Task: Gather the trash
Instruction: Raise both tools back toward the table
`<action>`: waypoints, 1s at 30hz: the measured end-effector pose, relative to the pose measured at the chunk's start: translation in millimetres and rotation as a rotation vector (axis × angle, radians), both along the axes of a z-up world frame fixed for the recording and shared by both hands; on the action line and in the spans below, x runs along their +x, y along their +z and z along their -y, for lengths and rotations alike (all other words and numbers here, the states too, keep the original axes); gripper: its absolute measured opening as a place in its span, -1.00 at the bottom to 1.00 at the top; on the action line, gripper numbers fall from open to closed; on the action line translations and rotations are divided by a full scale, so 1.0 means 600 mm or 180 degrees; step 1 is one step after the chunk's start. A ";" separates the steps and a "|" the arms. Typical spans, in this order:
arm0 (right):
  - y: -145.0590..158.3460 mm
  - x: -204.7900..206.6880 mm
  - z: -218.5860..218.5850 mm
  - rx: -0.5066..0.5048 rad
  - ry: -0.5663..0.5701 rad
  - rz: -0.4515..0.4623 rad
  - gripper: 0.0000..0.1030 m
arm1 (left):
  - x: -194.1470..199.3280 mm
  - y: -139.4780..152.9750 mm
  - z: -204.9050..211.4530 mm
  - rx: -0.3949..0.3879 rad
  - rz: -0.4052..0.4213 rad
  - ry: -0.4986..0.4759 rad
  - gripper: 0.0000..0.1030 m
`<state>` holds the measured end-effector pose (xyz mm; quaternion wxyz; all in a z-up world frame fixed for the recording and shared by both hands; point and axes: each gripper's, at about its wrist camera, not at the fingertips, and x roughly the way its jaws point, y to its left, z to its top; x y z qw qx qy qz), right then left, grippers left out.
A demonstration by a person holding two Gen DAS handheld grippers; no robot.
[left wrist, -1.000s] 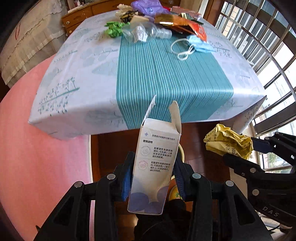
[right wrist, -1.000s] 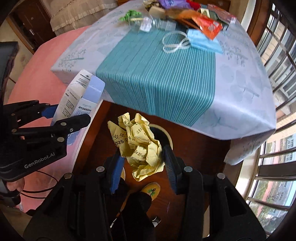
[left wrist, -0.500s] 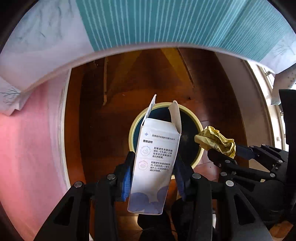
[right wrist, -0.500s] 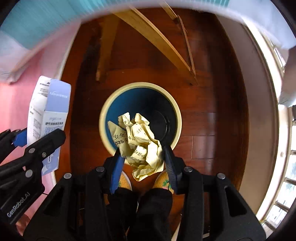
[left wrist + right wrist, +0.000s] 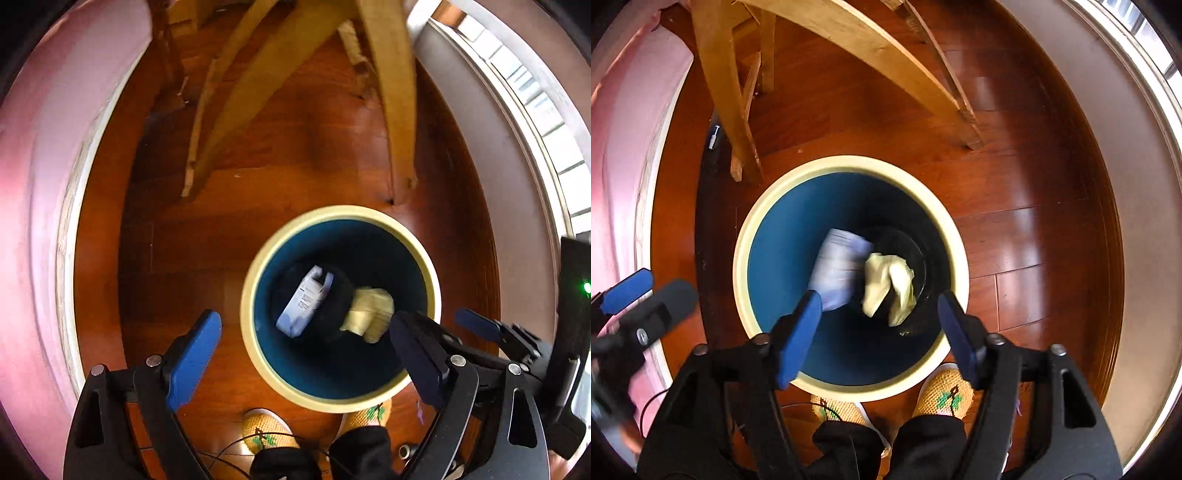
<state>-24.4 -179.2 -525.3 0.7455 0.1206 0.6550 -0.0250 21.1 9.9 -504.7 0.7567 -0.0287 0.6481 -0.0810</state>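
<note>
Now both tongs [image 5: 306, 354] [image 5: 879, 332] gape, holding nothing — one box [image 5: 304, 301], one yellow wad [image 5: 367, 308] inside one bin [image 5: 251, 280].

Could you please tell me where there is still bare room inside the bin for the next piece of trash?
The bin has bare blue wall near its front rim. The middle is crowded: white carton and yellow paper wad sit together.

In the right wrist view we see the white box [image 5: 839, 268] and the yellow paper [image 5: 889, 286] smeared by blur inside the bin [image 5: 849, 164], so no print is readable. The left gripper [image 5: 646, 295] there is blurred and cut by the edge. Our slippers [image 5: 264, 430] are partly hidden behind black trouser legs [image 5: 354, 454].
</note>
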 end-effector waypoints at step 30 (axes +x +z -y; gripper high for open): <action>0.458 -0.024 0.002 0.0122 0.0054 0.0455 0.28 | -0.067 0.476 -0.055 0.0012 0.0454 0.0010 0.84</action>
